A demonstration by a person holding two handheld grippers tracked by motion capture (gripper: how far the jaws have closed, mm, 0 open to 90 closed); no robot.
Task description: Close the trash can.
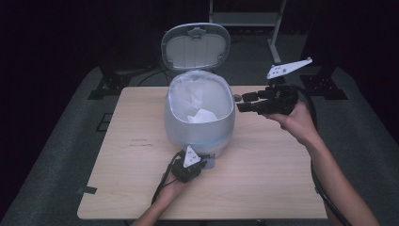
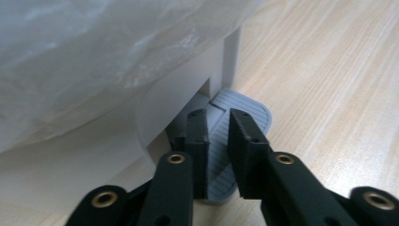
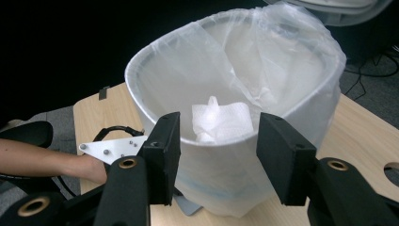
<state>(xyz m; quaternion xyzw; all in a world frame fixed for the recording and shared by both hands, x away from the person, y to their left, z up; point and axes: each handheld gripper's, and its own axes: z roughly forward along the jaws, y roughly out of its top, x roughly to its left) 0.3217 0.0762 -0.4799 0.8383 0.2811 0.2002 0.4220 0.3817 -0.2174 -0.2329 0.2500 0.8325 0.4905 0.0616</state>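
A grey pedal bin point(image 1: 200, 127) stands mid-table with its lid point(image 1: 195, 46) swung up. A clear plastic liner point(image 3: 282, 42) hangs over the bin's rim point(image 3: 141, 66). A crumpled white tissue point(image 1: 200, 116) point(image 3: 228, 125) lies inside. My left gripper point(image 1: 202, 162) point(image 2: 216, 115) is at the bin's front foot. Its jaws stand nearly together, empty, tips down on the ribbed grey pedal point(image 2: 247, 110) point(image 1: 209, 163). My right gripper point(image 1: 242, 102) point(image 3: 219, 122) hovers just right of the bin's rim, pointing at it. It is open, with nothing between its pads.
The wooden table point(image 1: 263, 179) has bare room left and right of the bin. A small round hole point(image 1: 237, 98) sits at the back, near the right gripper. Black tape point(image 1: 87, 190) marks the front left corner. Dark stand feet point(image 1: 106, 84) and a white frame point(image 1: 273, 44) lie beyond.
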